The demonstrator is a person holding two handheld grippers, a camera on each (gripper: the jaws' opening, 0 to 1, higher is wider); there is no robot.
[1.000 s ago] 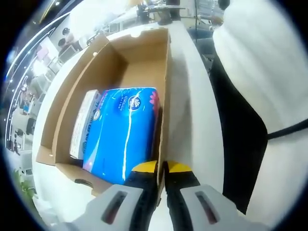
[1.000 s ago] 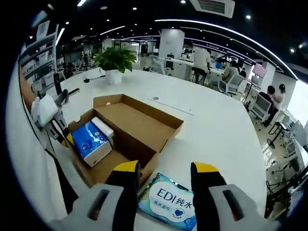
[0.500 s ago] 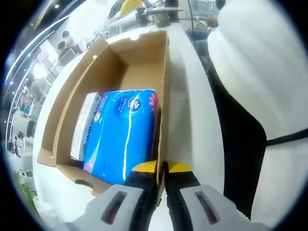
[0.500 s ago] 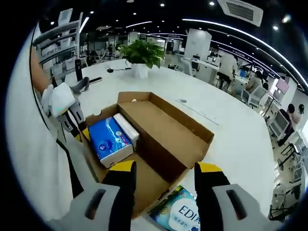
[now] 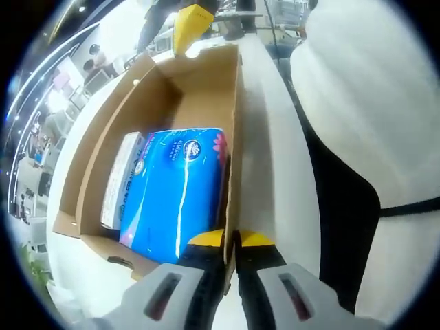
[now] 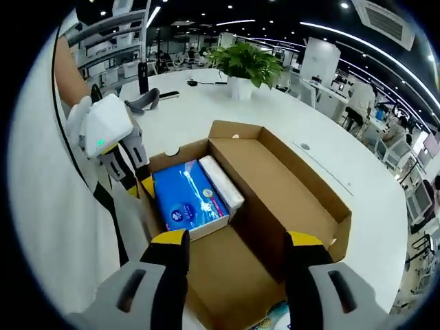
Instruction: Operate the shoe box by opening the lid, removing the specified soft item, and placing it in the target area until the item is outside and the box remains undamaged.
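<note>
— If you look along your left gripper (image 5: pixel 231 242), what do you see?

— Your two yellow tips are squeezed onto the near side wall of the shoe box (image 5: pixel 236 130). The blue soft pack (image 5: pixel 175 189) lies flat inside, at the near end. Its long side runs the same way as the box's long side.

— And your right gripper (image 6: pixel 237 249)?

— Its jaws are wide apart and hold nothing. It hangs over the open box. The lid (image 6: pixel 292 189) is folded back. The box sits on a big white table (image 6: pixel 199 110). A green plant (image 6: pixel 246 63) stands at the far edge. The room is an office with ceiling lights.
</note>
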